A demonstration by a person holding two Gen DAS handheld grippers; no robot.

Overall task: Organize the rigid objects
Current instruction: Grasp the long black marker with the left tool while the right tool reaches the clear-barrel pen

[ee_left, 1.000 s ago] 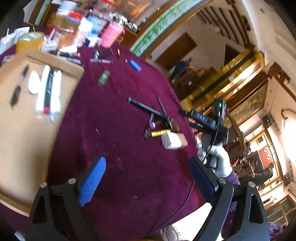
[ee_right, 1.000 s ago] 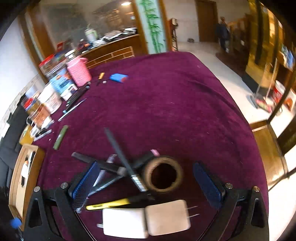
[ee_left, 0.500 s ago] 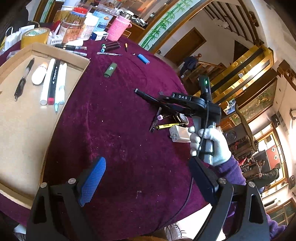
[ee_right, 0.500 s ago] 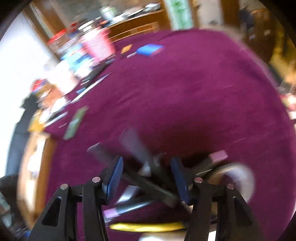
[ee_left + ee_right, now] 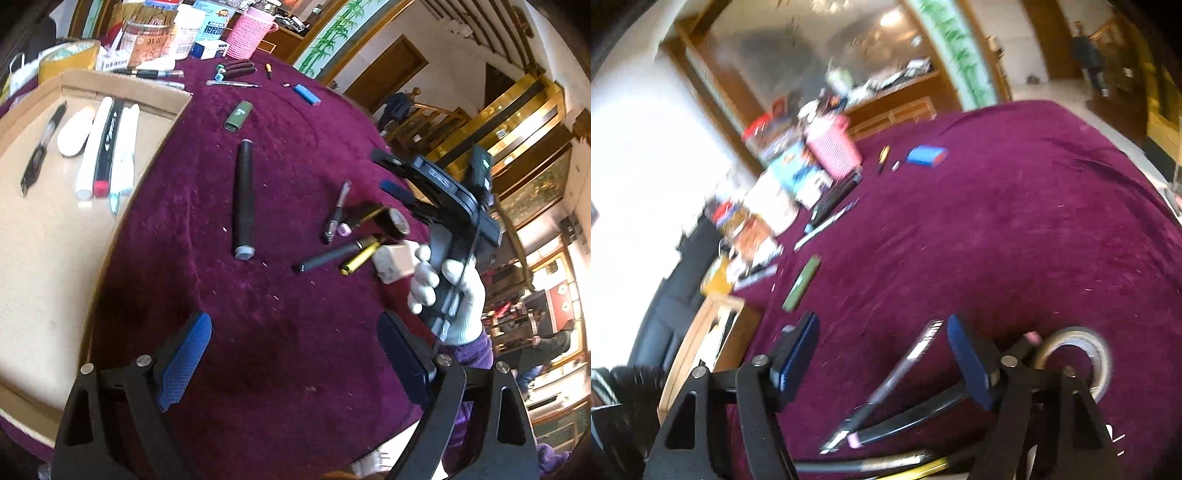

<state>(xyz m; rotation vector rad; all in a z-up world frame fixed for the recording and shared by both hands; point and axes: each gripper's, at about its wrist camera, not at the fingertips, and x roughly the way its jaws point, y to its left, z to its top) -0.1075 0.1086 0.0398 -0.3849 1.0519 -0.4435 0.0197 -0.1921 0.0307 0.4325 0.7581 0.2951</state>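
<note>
The desk [image 5: 295, 350] drops off just right of the cluttered pile [image 5: 354, 240], and the tray's [image 5: 44, 266] cardboard wall bounds the left; between them lies bare maroon cloth, crossed only by the black tube [image 5: 243, 199], which rests well apart from both. The left hand-held gripper [image 5: 291, 362] hangs over that bare cloth, tilted down, jaws wide with nothing between them; the right hand-held gripper [image 5: 882, 362], in a white-gloved hand [image 5: 447, 291], stands over the pile, its jaws having just been opening and gripping nothing, a pen [image 5: 905, 369] lying below the gap.
</note>
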